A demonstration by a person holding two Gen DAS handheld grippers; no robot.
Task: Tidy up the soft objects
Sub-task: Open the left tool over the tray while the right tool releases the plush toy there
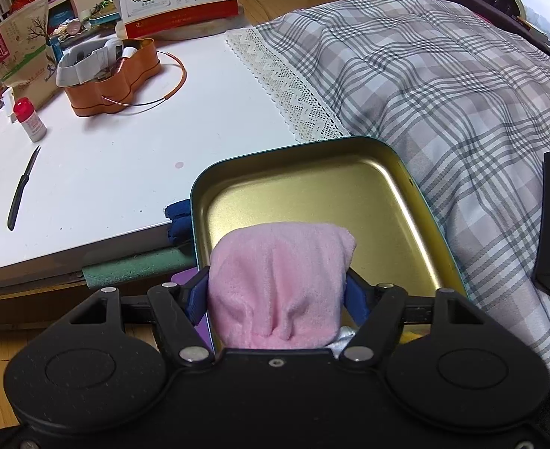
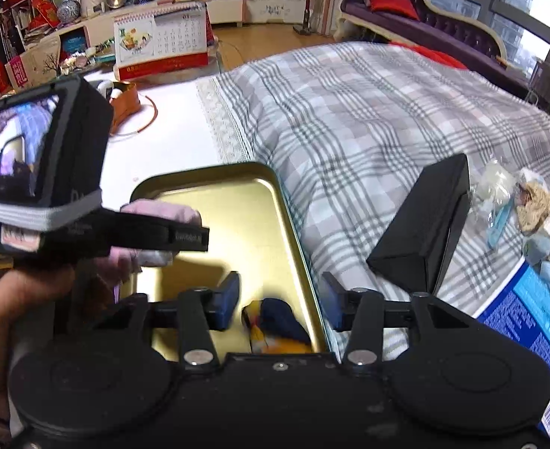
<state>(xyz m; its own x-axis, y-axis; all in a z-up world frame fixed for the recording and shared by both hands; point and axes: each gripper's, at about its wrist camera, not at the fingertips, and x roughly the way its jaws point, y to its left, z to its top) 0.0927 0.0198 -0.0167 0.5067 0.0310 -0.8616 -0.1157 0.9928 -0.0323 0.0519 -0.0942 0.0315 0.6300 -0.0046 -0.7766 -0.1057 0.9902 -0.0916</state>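
My left gripper is shut on a pink fleecy cloth and holds it over the near end of a teal tin with a gold inside. In the right wrist view the left gripper with the pink cloth hangs over the tin's left side. My right gripper is open and empty above the tin's near right corner. A dark blue and yellow soft item lies in the tin below it.
The tin rests on a plaid cover beside a white table. An orange tin, a bottle and a knife are on the table. A black box and a blue carton lie to the right.
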